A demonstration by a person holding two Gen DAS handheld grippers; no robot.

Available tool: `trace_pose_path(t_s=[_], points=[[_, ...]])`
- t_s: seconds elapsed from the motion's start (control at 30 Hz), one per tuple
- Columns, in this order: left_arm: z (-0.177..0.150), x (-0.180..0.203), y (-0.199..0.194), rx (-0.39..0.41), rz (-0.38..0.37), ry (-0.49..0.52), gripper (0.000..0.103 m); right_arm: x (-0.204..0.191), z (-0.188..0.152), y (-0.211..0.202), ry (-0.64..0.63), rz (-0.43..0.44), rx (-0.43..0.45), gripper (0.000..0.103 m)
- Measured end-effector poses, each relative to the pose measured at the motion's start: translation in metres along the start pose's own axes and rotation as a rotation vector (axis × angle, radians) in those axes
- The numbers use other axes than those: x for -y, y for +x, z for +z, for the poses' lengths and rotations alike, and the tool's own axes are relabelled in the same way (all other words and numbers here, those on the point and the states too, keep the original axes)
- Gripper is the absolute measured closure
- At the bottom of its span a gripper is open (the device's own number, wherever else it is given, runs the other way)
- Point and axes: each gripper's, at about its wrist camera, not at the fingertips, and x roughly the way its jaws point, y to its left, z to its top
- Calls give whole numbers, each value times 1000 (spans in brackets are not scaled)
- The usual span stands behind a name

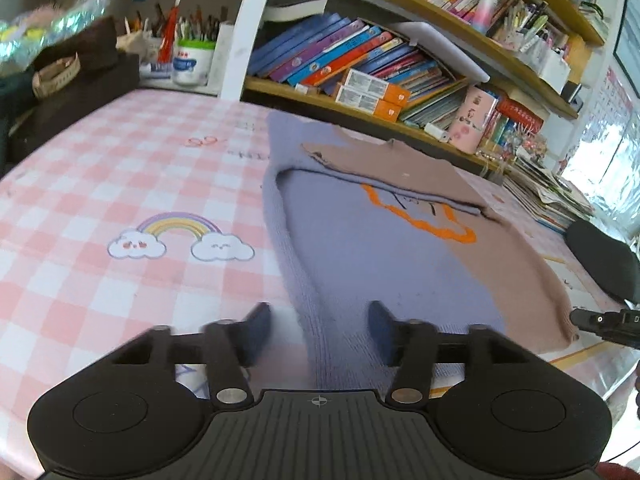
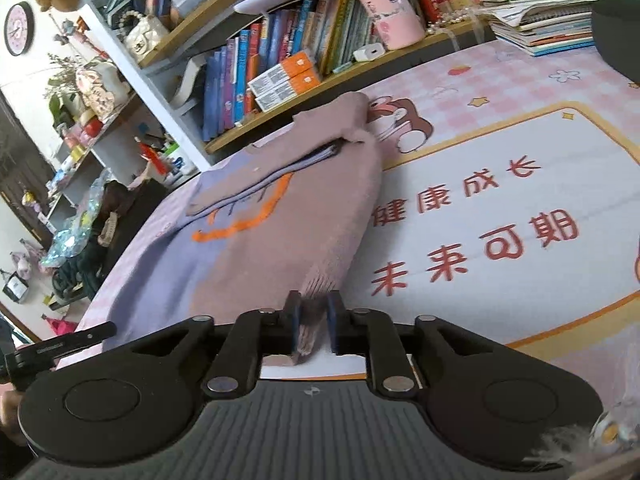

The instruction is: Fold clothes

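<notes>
while the sweater (image 1: 372, 248) lay flat on the surface (image 1: 120, 184), the left gripper (image 1: 320, 330) sat spread wide over its near lavender edge, fingers (image 1: 256, 330) apart with nothing between them. the knit was lavender on the left and dusty pink on the right, with an orange outline across the middle, and its top was folded down so a pink band lay across the chest. over on the right wrist view, the right gripper (image 2: 314, 326) was clamped onto the ribbed pink hem (image 2: 316, 292) of the sweater (image 2: 256, 240), the cloth bunched between the two blue pads (image 2: 294, 320). that corner sat at the near edge of the surface (image 2: 500, 216), beside the white panel with red characters (image 2: 476, 232). a rainbow and clouds print (image 1: 176, 236) showed on the pink checked cover to the left of the garment. behind it all ran a bookshelf (image 1: 360, 60) packed with books, and a pink mug (image 2: 388, 8) stood on its lower ledge.
</notes>
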Motion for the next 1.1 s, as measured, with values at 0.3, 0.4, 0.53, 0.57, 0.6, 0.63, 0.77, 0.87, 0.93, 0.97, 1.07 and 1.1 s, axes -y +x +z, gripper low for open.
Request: trace_pose_path(t_s=[0.3, 0.4, 0.53, 0.57, 0.6, 0.63, 0.77, 0.87, 0.93, 0.97, 1.07, 1.1], points=[[3, -5, 13, 8, -62, -52, 76, 10, 7, 16, 47, 25, -24, 81], [4, -11, 16, -7, -74, -74, 96, 4, 4, 20, 32, 42, -43, 92], [-2, -20, 4, -32, -107, -107, 98, 0, -3, 9, 8, 45, -78, 96], [-4, -22, 0, -39, -114, -113, 98, 1, -6, 4, 9, 53, -88, 97], [-6, -24, -4, -45, -121, -118, 98, 1, -9, -1, 10, 60, -98, 97], [-9, -25, -10, -49, -128, -121, 98, 1, -12, -6, 17, 67, -107, 97], [-18, -24, -34, -59, -160, -114, 98, -2, -26, -28, 47, 111, -117, 97], [-24, -23, -49, -56, -183, -116, 98, -8, -35, -40, 44, 138, -129, 97], [-28, -24, -56, -47, -191, -130, 98, -12, -40, -45, 41, 144, -138, 97], [-29, -25, -57, -49, -191, -138, 98, -12, -42, -47, 43, 147, -142, 97], [-33, -29, -56, -58, -185, -158, 97, -9, -48, -49, 58, 144, -149, 96], [-34, -30, -54, -63, -180, -164, 97, -7, -49, -48, 70, 143, -149, 96]])
